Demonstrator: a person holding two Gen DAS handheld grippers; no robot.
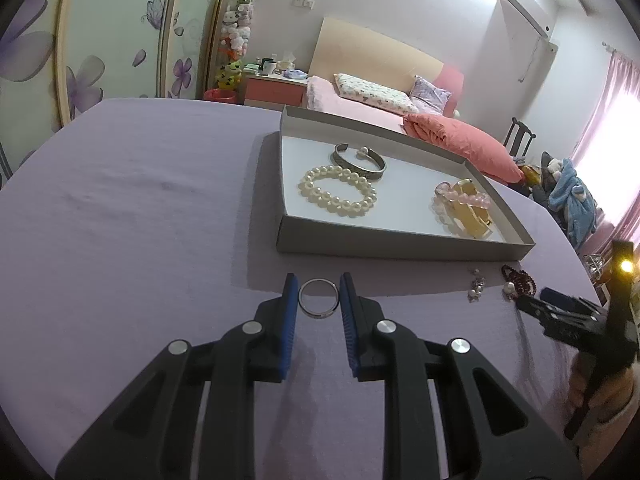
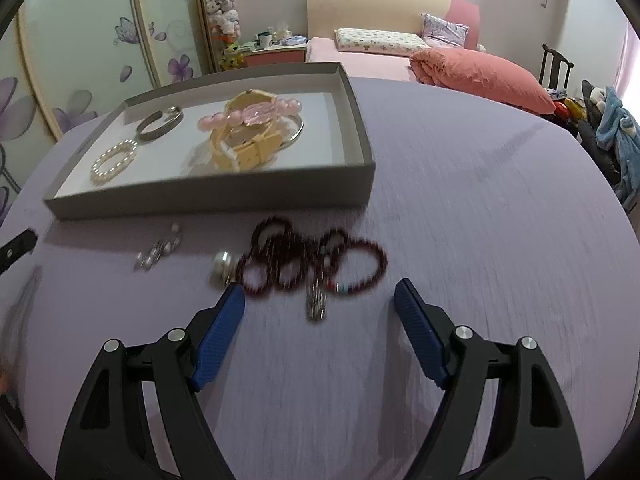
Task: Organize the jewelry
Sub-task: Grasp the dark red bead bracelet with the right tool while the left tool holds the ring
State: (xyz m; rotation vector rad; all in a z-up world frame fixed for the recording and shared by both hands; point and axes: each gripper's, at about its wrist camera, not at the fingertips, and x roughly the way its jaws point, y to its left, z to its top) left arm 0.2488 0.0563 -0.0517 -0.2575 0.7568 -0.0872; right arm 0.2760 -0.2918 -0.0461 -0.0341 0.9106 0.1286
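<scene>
A grey box on the purple table holds a pearl bracelet, a metal cuff, a pink bead bracelet and a yellow watch. A silver ring lies on the cloth between the fingers of my left gripper, which is part open around it without touching. My right gripper is open just before a dark red bead necklace. A pearl ring and earrings lie beside it.
The purple cloth covers the round table. The right gripper's body shows at the left view's right edge. A bed with pink bedding, a nightstand and a chair stand behind.
</scene>
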